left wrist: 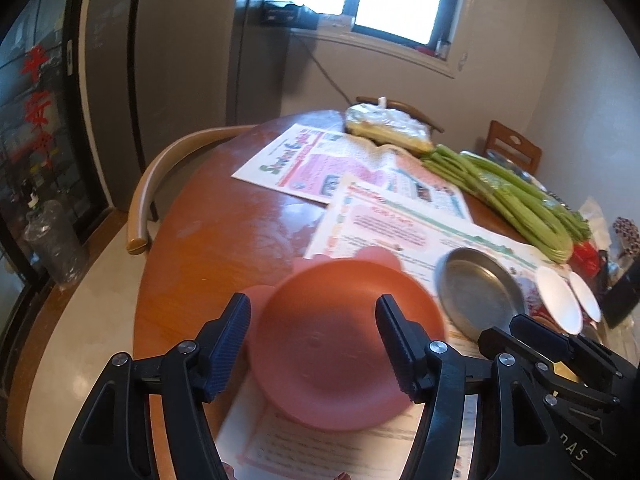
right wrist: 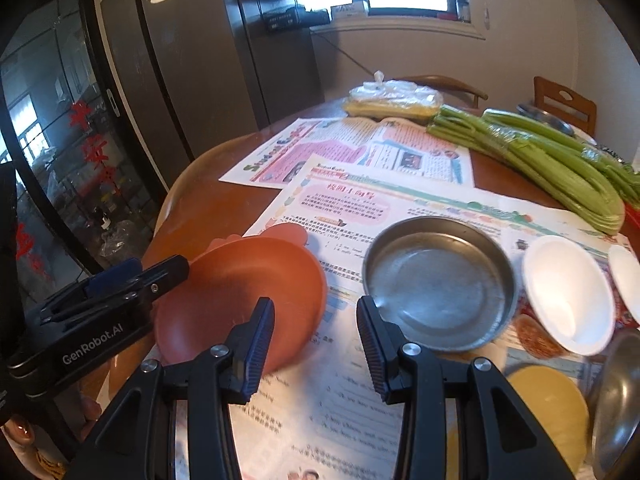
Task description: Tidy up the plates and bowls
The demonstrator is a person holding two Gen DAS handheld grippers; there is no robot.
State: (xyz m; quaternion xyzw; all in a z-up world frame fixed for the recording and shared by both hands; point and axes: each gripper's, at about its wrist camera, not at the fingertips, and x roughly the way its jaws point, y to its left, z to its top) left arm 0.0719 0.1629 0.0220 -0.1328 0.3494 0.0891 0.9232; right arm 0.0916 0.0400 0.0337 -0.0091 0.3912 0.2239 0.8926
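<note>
A pink plate with small ears lies on papers on the round wooden table; it also shows in the right wrist view. My left gripper is open, its fingers hovering either side of the plate, just above it. My right gripper is open and empty, between the pink plate and a metal dish, which also shows in the left wrist view. Two white bowls sit right of the metal dish. A yellow plate and another metal dish lie at the near right.
Newspapers cover much of the table. Celery bundles and a plastic-wrapped package lie at the far side. Wooden chairs stand around the table. A glass door is at left.
</note>
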